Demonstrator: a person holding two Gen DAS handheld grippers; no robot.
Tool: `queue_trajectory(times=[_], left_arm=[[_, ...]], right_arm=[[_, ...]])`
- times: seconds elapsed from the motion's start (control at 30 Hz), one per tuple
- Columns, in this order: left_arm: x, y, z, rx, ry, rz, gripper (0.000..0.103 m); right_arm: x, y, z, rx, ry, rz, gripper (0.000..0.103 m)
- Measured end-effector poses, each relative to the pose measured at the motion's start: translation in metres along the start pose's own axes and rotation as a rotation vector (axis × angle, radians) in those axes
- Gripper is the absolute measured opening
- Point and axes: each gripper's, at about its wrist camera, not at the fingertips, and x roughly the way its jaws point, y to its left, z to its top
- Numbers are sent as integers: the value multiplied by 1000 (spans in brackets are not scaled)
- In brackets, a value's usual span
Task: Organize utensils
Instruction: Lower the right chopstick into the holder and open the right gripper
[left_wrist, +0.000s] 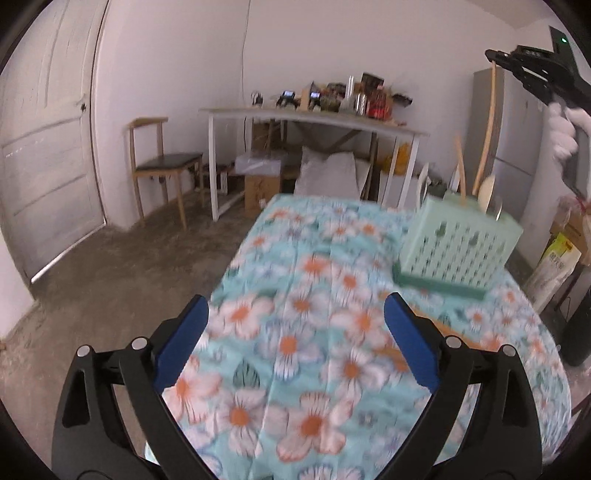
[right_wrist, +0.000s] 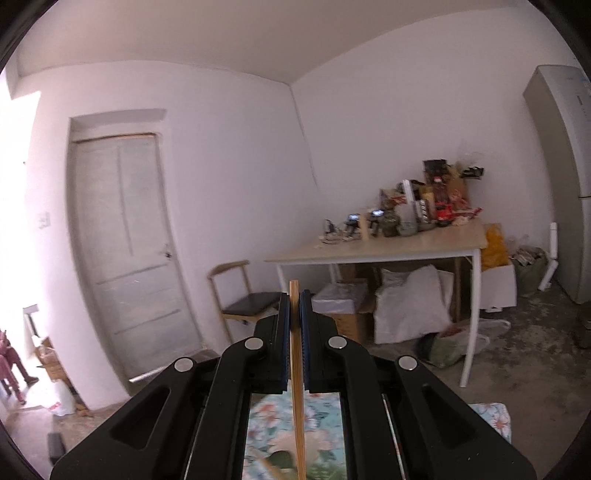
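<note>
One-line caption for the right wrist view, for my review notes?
Right gripper shut on a wooden utensil handle, raised above the floral tablecloth, facing door and cluttered table.

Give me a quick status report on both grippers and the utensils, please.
Left gripper open, empty over floral cloth. Right gripper shut on wooden stick, raised. Green holder already has utensils. Nothing in the way.

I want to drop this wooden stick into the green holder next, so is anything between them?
Nothing visible blocks it. The right hand-held gripper holds the wooden stick high above the green holder; utensils already stand in its far compartments.
</note>
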Motion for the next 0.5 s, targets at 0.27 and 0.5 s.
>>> queue_trajectory(times=[0.27, 0.5], left_arm=[[-1, -7, -12, 40, -4, 2, 92], [1, -11, -11, 32, -4, -13, 92]], right_arm=[[38, -7, -38, -107, 153, -129, 6], [15, -7, -43, -117, 163, -159, 23]])
